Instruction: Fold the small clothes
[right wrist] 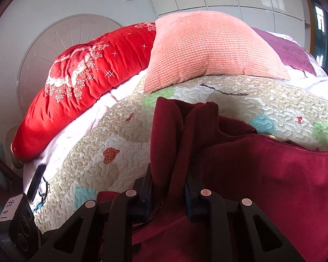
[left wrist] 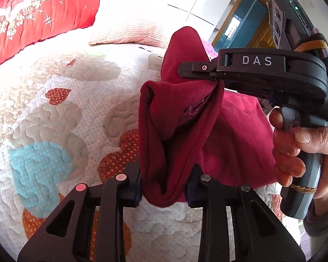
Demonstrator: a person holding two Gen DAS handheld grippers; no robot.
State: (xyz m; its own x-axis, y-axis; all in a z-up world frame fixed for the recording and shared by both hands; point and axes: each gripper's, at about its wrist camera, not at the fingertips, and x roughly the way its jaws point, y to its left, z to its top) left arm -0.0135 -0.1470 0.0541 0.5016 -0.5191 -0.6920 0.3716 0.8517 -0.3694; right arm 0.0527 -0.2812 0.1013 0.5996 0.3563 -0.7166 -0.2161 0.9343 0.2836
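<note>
A dark red small garment (left wrist: 175, 118) hangs bunched above the quilted bed. My left gripper (left wrist: 164, 187) is shut on its lower fold. My right gripper (left wrist: 199, 74), seen from the side in the left wrist view, is shut on the garment's upper edge. In the right wrist view the right gripper (right wrist: 168, 187) pinches a fold of the same red cloth (right wrist: 262, 174), which spreads to the right and fills the lower frame. More of the garment (left wrist: 240, 144) drapes behind, toward the hand.
The bed has a quilted cover (left wrist: 54, 113) with hearts and coloured patches. A red floral duvet (right wrist: 87, 83) and a peach pillow (right wrist: 207, 50) lie at the head. A purple blanket (right wrist: 288, 50) is far right. A dark glasses case (right wrist: 36, 181) lies at the left edge.
</note>
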